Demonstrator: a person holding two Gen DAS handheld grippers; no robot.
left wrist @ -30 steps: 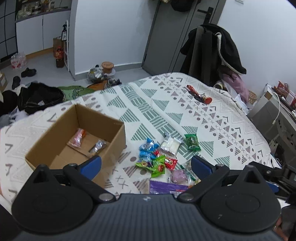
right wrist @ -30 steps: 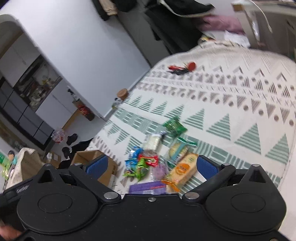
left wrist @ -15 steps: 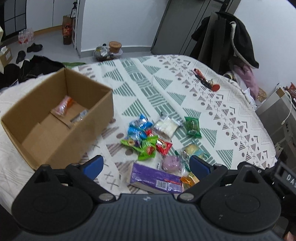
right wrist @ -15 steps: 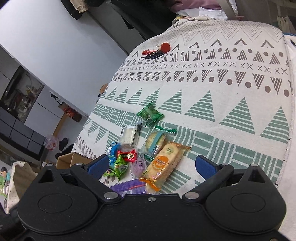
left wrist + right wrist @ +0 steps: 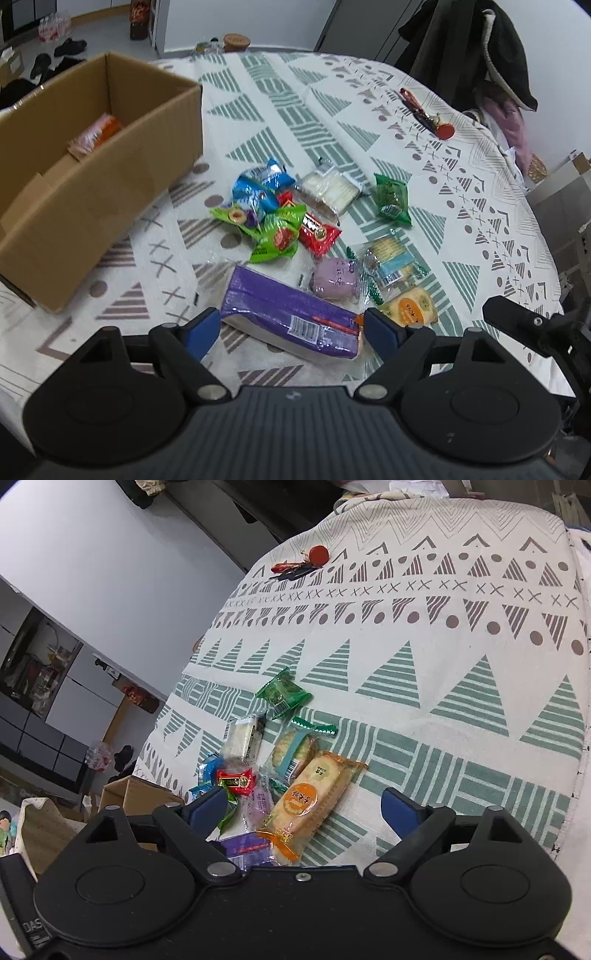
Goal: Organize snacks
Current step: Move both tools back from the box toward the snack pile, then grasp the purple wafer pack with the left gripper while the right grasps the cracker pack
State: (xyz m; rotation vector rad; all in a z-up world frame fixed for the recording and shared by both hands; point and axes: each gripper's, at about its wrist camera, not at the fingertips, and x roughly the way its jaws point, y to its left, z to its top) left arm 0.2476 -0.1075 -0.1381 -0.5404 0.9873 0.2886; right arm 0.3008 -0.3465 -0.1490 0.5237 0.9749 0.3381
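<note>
— Where are the snacks sitting?

— In a loose pile on the patterned bedspread (image 5: 332,110), to the right of the cardboard box (image 5: 110,147). Nearest my left claw (image 5: 291,328) is the purple pack (image 5: 288,314), lying flat between the 2 blue fingertips, which stand wide apart — I can't tell whether either one touches it. Just past it lie a round purple bun (image 5: 336,277) in clear wrap, a yellow-orange cracker pack (image 5: 406,306) and a clear pack of round crackers (image 5: 391,258) with a blue label.

— And farther out?

— 2 bright green packets (image 5: 277,236) overlap a red one (image 5: 317,230), with blue packets (image 5: 258,188) behind them, then a white wafer pack (image 5: 332,188) and a dark green packet (image 5: 391,199) off to the right by itself.

— Anything in the box?

— 1 orange wrapper (image 5: 98,133) shows over the near wall; the rest of the floor is hidden from me.

— Your right claw?

— My right claw (image 5: 303,808) is spread wide too, holding nothing, with the yellow-orange cracker pack (image 5: 310,797) lying between its fingertips and the purple pack (image 5: 247,845) just under its left finger. At the far end of the bed, well apart from the pile, lies a bunch of keys with a red round tag (image 5: 317,554).
</note>
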